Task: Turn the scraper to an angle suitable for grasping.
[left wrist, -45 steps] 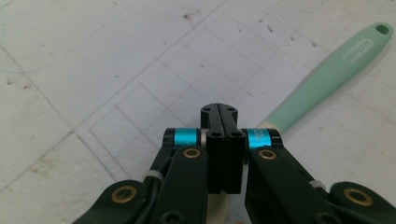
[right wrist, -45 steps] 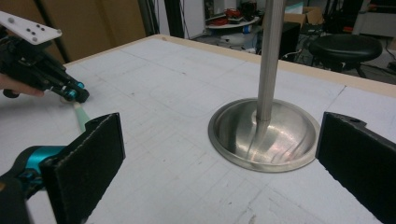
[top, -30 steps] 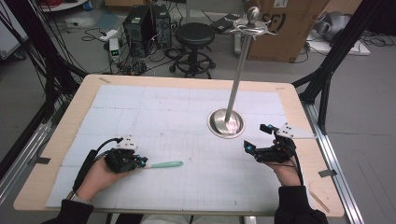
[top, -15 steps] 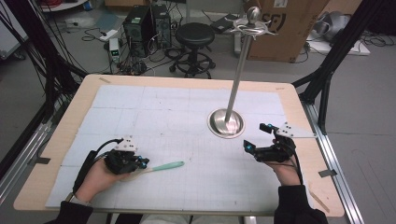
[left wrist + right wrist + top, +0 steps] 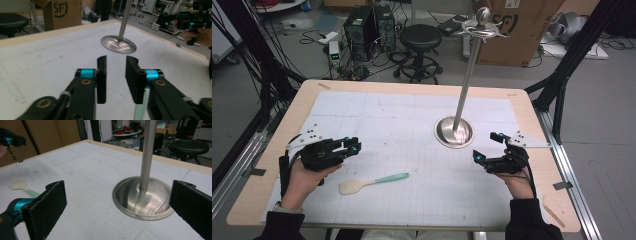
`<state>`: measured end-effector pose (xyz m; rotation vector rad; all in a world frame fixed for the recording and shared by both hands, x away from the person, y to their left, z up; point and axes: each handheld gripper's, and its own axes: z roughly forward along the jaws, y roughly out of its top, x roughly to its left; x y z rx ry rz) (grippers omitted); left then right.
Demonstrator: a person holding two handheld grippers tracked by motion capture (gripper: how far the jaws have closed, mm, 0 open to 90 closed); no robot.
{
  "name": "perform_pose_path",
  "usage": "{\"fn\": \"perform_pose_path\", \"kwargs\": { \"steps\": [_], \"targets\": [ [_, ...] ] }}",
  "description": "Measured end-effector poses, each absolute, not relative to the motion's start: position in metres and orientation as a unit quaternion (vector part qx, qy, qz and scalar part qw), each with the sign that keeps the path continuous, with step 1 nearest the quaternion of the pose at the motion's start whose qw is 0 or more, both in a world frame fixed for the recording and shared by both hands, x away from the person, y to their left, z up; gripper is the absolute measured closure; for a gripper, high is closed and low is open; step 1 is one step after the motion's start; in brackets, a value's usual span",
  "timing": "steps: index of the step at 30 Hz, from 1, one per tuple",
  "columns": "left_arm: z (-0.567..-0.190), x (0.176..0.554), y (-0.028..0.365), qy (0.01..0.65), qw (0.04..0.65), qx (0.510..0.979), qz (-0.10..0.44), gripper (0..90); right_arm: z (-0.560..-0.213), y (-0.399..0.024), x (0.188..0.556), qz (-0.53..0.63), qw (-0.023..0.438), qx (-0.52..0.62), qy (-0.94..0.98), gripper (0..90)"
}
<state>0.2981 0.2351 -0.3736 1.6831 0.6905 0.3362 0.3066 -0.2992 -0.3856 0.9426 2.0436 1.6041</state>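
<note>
White gridded paper covers the surface [image 5: 422, 107]. Above it the left gripper [image 5: 353, 145] has just been opened, its jaws parted with nothing between them; the spatula [image 5: 373, 182] lies released on the paper just beside it. A clean retreat is best made straight up, clear of the mint handle. The right gripper [image 5: 487, 147] is held wide open, empty, near the metal stand [image 5: 454, 131], which blocks any reach across.

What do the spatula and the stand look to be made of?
Spatula: probably silicone or plastic, matte; cream blade, mint handle, no glare. Stand: metal, likely brushed steel; its round base mirrors the pole and shows fine streaks.
</note>
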Motion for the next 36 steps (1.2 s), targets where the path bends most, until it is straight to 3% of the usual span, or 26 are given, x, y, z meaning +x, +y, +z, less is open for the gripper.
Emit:
{"fn": "perform_pose_path", "kwargs": {
  "steps": [2,6,7,9,12,36],
  "targets": [
    [-0.367,0.298,0.234,0.283,0.604,0.727,0.163,54.6,-0.386,-0.299,0.306,0.57,0.189,0.335,0.726,0.4],
    [-0.36,0.299,0.23,0.256,0.603,0.732,0.186,32.7,-0.385,-0.3,0.306,0.571,0.187,0.335,0.726,0.3],
    [-0.359,0.298,0.229,0.253,0.601,0.733,0.196,32.7,-0.385,-0.3,0.306,0.571,0.187,0.335,0.726,0.3],
    [-0.36,0.298,0.229,0.245,0.601,0.734,0.202,18.1,-0.385,-0.301,0.306,0.571,0.188,0.335,0.725,0.3],
    [-0.361,0.298,0.227,0.232,0.594,0.738,0.22,15.8,-0.385,-0.301,0.306,0.571,0.187,0.335,0.725,0.3],
    [-0.372,0.302,0.217,0.222,0.567,0.773,0.179,15.4,-0.385,-0.302,0.304,0.573,0.186,0.334,0.725,0.3]
  ]
}}
